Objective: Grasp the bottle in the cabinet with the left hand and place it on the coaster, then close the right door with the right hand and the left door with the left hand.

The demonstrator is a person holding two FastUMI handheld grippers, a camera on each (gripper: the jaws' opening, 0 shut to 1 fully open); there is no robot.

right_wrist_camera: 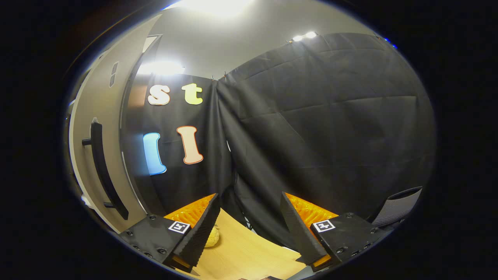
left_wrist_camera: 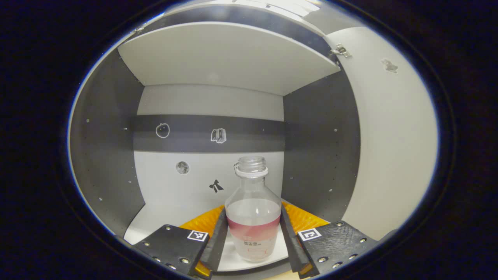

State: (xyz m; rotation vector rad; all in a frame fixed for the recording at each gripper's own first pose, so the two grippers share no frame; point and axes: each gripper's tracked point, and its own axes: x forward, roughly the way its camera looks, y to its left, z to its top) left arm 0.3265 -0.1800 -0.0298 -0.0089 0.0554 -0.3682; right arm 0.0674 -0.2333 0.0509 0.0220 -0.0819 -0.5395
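The bottle (left_wrist_camera: 253,217) is standing upright on the white floor of the cabinet (left_wrist_camera: 210,58), toward the right of the compartment and near the front edge. It is clear, with a wide round body, a short neck and a threaded mouth showing no cap; a pale ring is sitting under the threads. Clear liquid is filling roughly the lower half, a red band is wrapping the body below the liquid line, and faint print is showing under the band, too small to read. The left gripper (left_wrist_camera: 253,233) is reaching level into the cabinet, its two fingers flanking the bottle's lower body left and right. Each finger's inner face is lying right against the glass outline, but whether both are actually pressing is not clear from the left gripper view; the jaws are set at about the bottle's width. Behind the bottle, the back wall is carrying a dark band and several small stickers (left_wrist_camera: 218,135). A shelf (left_wrist_camera: 225,54) is spanning the compartment above, and the open right door (left_wrist_camera: 393,147) is standing pale at the right with a hinge (left_wrist_camera: 341,50) at its top corner. In the right gripper view, the right gripper (right_wrist_camera: 249,229) is hanging over a wooden table (right_wrist_camera: 249,252), fingers spread wide with nothing between them, pointing at the black cloth wall. A door (right_wrist_camera: 97,128) with a dark bar handle (right_wrist_camera: 102,167) is standing at the far left. A small yellow object (right_wrist_camera: 213,237) is lying on the table just beside the left finger.
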